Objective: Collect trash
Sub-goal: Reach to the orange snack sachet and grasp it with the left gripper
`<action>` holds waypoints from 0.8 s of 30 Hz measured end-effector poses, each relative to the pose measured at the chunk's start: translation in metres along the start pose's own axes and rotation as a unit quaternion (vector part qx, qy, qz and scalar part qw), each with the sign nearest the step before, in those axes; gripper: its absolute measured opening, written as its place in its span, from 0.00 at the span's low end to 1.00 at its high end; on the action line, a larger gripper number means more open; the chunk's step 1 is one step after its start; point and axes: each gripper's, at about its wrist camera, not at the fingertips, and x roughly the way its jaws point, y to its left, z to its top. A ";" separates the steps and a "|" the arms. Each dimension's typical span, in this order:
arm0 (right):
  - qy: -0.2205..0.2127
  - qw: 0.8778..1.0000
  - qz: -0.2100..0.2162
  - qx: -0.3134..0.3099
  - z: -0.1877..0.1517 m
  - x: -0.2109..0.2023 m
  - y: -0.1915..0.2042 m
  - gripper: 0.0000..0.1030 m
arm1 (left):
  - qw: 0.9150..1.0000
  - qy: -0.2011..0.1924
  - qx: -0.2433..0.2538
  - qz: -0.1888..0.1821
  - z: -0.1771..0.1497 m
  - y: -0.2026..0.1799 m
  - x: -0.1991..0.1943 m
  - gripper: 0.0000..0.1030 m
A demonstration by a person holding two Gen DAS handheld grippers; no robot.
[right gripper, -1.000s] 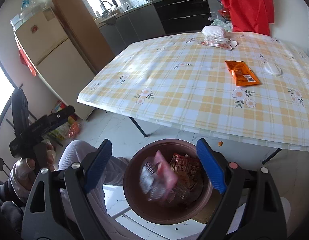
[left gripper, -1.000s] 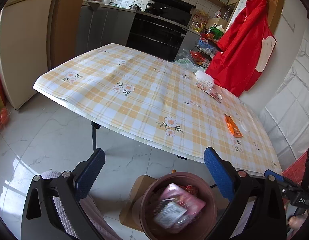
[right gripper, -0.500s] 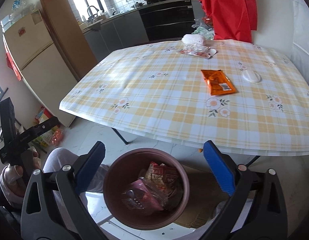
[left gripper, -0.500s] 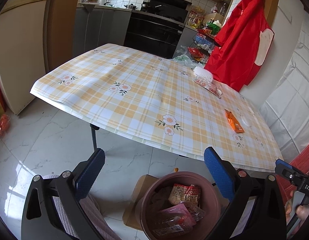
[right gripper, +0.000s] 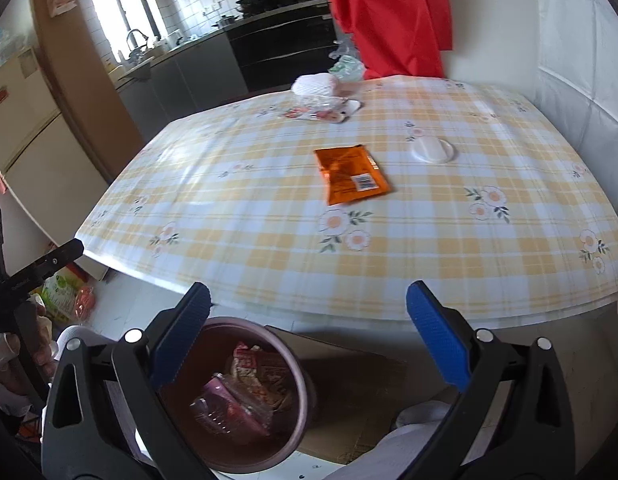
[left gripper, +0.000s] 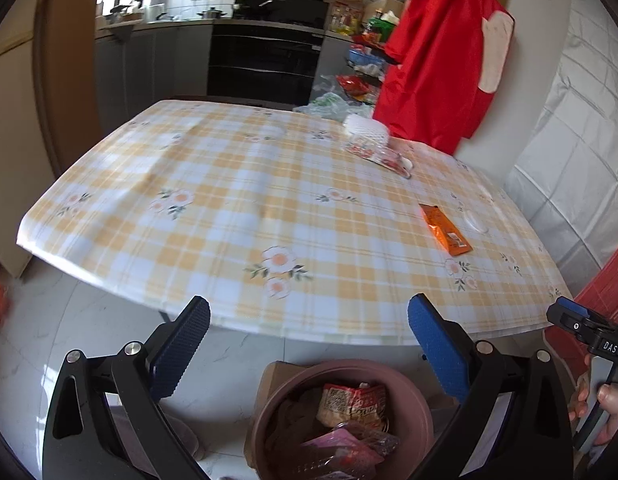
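A brown bin (left gripper: 421,412) stands on the floor below the table's near edge, with several wrappers in it; it also shows in the right wrist view (right gripper: 297,380). An orange packet (left gripper: 445,230) (right gripper: 351,174) lies on the checked tablecloth (left gripper: 229,208) (right gripper: 429,248). A white foam net (left gripper: 367,130) (right gripper: 315,86) and a clear wrapper (left gripper: 383,158) (right gripper: 329,112) lie at the far side. My left gripper (left gripper: 309,316) is open and empty above the bin. My right gripper (right gripper: 309,312) is open and empty at the table edge.
A white round cap (right gripper: 433,150) lies right of the orange packet. A flat cardboard piece (right gripper: 357,392) lies on the floor by the bin. A red garment (left gripper: 441,60) hangs behind the table. Kitchen cabinets and an oven (left gripper: 265,64) stand at the back.
A pink wrapper has dropped into the bin and settled. Both grippers have risen and swung toward the table, the right one toward the orange packet.
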 end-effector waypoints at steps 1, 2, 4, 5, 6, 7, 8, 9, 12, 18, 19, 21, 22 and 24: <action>-0.002 1.000 -0.005 0.003 0.002 0.001 -0.007 0.94 | 1.000 0.002 0.006 -0.003 0.004 -0.008 0.005 0.94; -0.003 1.000 -0.010 0.006 0.004 0.002 -0.015 0.94 | 1.000 0.003 0.014 -0.008 0.008 -0.016 0.011 0.94; -0.005 1.000 -0.022 0.013 0.010 0.006 -0.032 0.94 | 0.999 0.008 0.032 -0.020 0.016 -0.038 0.026 0.94; -0.005 1.000 -0.025 0.016 0.013 0.008 -0.039 0.94 | 0.999 0.011 0.040 -0.026 0.020 -0.048 0.033 0.94; -0.004 0.999 -0.028 0.019 0.015 0.010 -0.045 0.94 | 0.998 0.017 0.048 -0.033 0.024 -0.060 0.042 0.94; -0.004 0.999 -0.031 0.023 0.018 0.013 -0.053 0.94 | 0.998 0.021 0.055 -0.039 0.027 -0.070 0.051 0.94; -0.005 0.999 -0.033 0.024 0.021 0.014 -0.060 0.94 | 0.997 0.027 0.062 -0.045 0.030 -0.081 0.061 0.94; -0.006 0.999 -0.036 0.025 0.024 0.016 -0.067 0.94 | 0.996 0.033 0.070 -0.051 0.033 -0.094 0.073 0.94; -0.008 0.999 -0.048 0.023 0.033 0.023 -0.086 0.94 | 0.993 0.055 0.077 -0.067 0.042 -0.124 0.107 0.94; -0.008 0.998 -0.055 0.033 0.046 0.040 -0.119 0.94 | 0.988 0.107 0.057 -0.091 0.052 -0.180 0.182 0.94; -0.008 0.998 -0.055 0.035 0.047 0.042 -0.123 0.94 | 0.988 0.113 0.049 -0.091 0.054 -0.186 0.194 0.90; -0.010 0.998 -0.054 0.040 0.050 0.047 -0.131 0.94 | 0.986 0.131 0.028 -0.095 0.058 -0.191 0.214 0.76; -0.009 0.998 -0.054 0.041 0.051 0.050 -0.135 0.94 | 0.985 0.143 0.008 -0.097 0.060 -0.190 0.224 0.71; -0.009 0.998 -0.054 0.041 0.053 0.054 -0.139 0.94 | 0.983 0.154 -0.029 -0.100 0.063 -0.186 0.239 0.65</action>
